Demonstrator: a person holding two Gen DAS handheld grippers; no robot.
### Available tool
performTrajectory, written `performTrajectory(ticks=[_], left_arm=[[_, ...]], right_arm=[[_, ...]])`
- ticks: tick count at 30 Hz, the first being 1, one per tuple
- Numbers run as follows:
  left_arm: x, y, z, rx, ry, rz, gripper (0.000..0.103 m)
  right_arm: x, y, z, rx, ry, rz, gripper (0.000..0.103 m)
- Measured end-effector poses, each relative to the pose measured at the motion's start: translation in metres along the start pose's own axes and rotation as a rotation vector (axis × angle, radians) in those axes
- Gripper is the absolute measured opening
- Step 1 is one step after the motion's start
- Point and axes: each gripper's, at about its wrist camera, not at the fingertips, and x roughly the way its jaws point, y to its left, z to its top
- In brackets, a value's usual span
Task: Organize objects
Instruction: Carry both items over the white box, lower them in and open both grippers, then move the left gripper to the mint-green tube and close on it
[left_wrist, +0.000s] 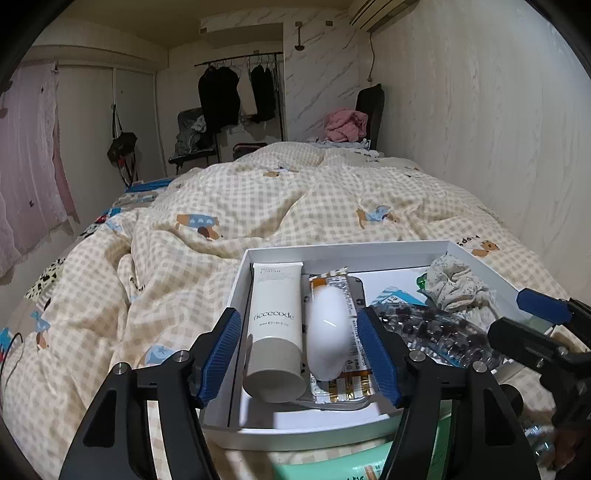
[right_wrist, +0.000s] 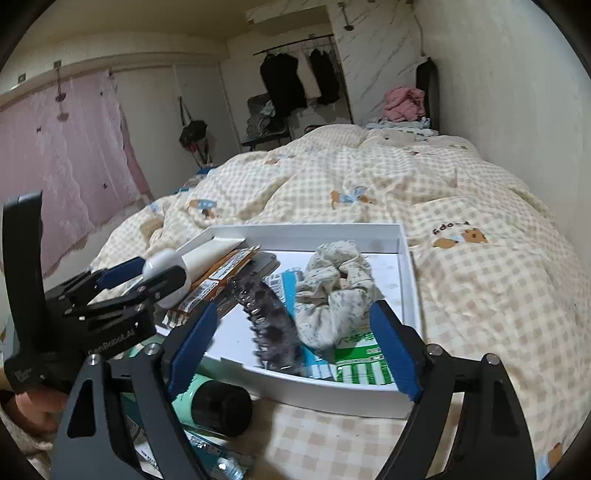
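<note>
A white tray (left_wrist: 343, 249) sits on the checked quilt. It holds a white cream tube (left_wrist: 275, 328), orange sachets (left_wrist: 343, 387), a dark hair claw (left_wrist: 439, 332) and a floral scrunchie (left_wrist: 458, 288). My left gripper (left_wrist: 301, 354) is open over the tray's near left, and a blurred white oval case (left_wrist: 328, 332) hangs between its fingers, touching neither pad. From the right wrist view the left gripper (right_wrist: 142, 275) shows beside that case (right_wrist: 164, 271). My right gripper (right_wrist: 295, 354) is open and empty above the hair claw (right_wrist: 269, 325) and scrunchie (right_wrist: 338, 291). A green striped packet (right_wrist: 360, 363) lies in the tray (right_wrist: 404, 258).
A mint green bottle with a black cap (right_wrist: 210, 404) and clear wrapped items (right_wrist: 218, 461) lie on the quilt in front of the tray. The bed (left_wrist: 258, 199) stretches ahead to a wall on the right. A clothes rack (left_wrist: 240, 92) stands far back.
</note>
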Motion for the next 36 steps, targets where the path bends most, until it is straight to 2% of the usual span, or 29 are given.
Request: performTrajectory(ticks=[4,12,14,19,21,26,36], left_arm=[[-0.003,-0.003,-0.002,0.01,-0.012,0.002,0.075],[-0.007,-0.004,-0.002,0.007,-0.022,0.002,0.08],[-0.016,-0.003,-0.002,0.002,-0.062,0.002,0.08],[-0.054,-0.002,-0.008,-0.007,-0.226,-0.023,0.08],[-0.063,-0.002,-0.01,0.002,-0.254,-0.036,0.08],[-0.076,-0.011,-0.018,0.059,-0.26,-0.061,0.08],[-0.093,-0.031,-0.03,0.23,-0.211,-0.087,0.08]], right_arm=[[-0.002,-0.01,0.0,0.053,-0.01,0.016,0.088],[-0.004,-0.012,0.0,0.07,-0.021,0.029,0.089],[-0.006,-0.011,0.0,0.072,-0.027,0.028,0.089],[-0.023,-0.013,0.001,0.098,-0.087,0.053,0.09],[-0.031,-0.014,0.003,0.107,-0.118,0.079,0.092],[-0.049,-0.016,0.005,0.117,-0.151,0.135,0.093],[-0.074,-0.008,-0.008,0.071,-0.128,0.218,0.094]])
